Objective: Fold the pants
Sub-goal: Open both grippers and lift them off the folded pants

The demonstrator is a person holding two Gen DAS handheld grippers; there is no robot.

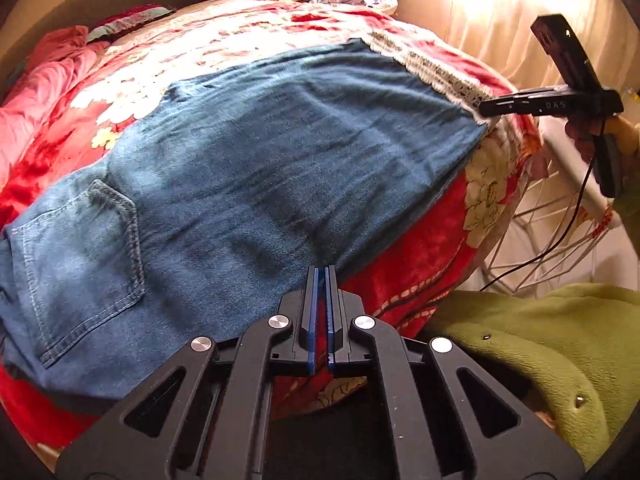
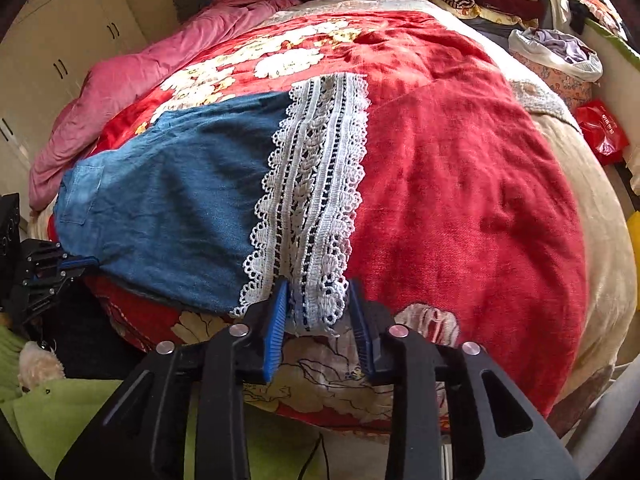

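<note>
Right now the pants (image 1: pixel 256 184) lie flat across the bed (image 2: pixel 460 168). The left gripper (image 1: pixel 322 276) is clenched at their near edge, though whether it pinches denim I cannot tell; the right gripper (image 2: pixel 316 308) straddles the lace hem (image 2: pixel 312 184), not yet pinching. Both should bite the cloth firmly and lift together, keeping the edge taut.

The left wrist view looks forward and steeply down along the left gripper (image 1: pixel 322 276), close above the near edge of the bed (image 1: pixel 420 264), facing across the pants (image 1: pixel 248 184) toward the clothes pile at the top of the frame. The right wrist view looks down the right gripper (image 2: pixel 318 300) in the same manner, close over the lace hem (image 2: pixel 316 184). Both views share the denim, the lace and the red blanket; each shows the other gripper at its frame edge, right in the left view, left in the right view.
</note>
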